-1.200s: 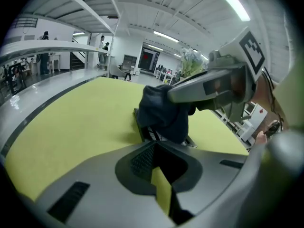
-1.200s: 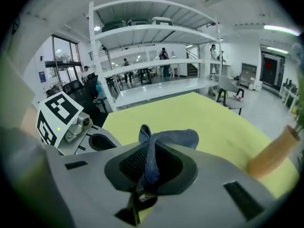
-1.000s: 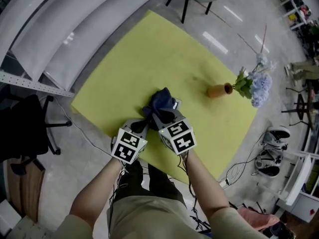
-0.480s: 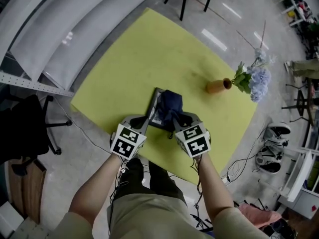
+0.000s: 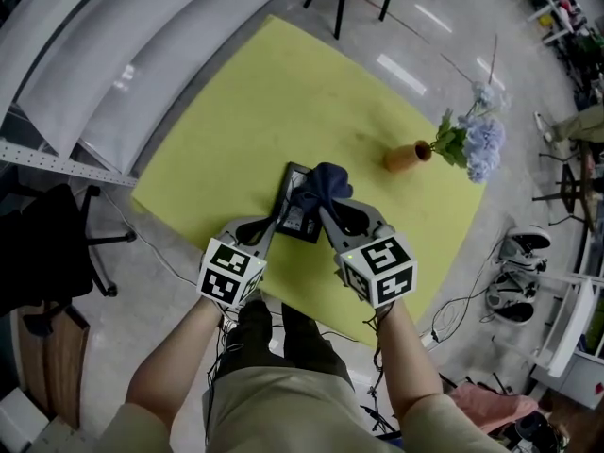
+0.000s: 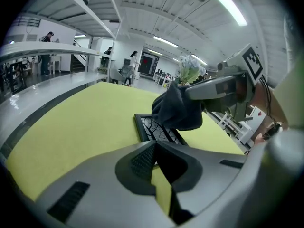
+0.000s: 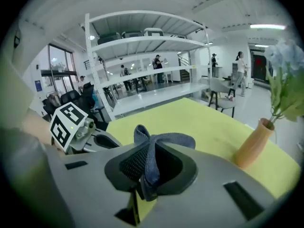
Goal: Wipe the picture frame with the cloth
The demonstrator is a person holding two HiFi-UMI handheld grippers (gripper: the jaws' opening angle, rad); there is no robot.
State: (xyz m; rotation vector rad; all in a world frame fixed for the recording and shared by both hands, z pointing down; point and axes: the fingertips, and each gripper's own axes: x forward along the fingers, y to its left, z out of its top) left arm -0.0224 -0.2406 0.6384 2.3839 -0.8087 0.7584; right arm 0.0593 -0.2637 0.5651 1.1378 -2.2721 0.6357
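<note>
The right gripper [image 5: 326,210] is clamping the dark cloth [image 5: 324,182], bunched atop the picture frame [image 5: 294,213] lying on the yellow mat [image 5: 245,111], while the left gripper [image 5: 271,231], jaws closed and empty, is sitting at the frame's near edge.

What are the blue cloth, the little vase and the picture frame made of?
The cloth looks like soft woven fabric, matte dark blue; it folds and bunches. The vase is smooth matte tan, wood or clay, I can't tell which. The picture frame has a dark rim, maybe plastic or painted wood.
</note>
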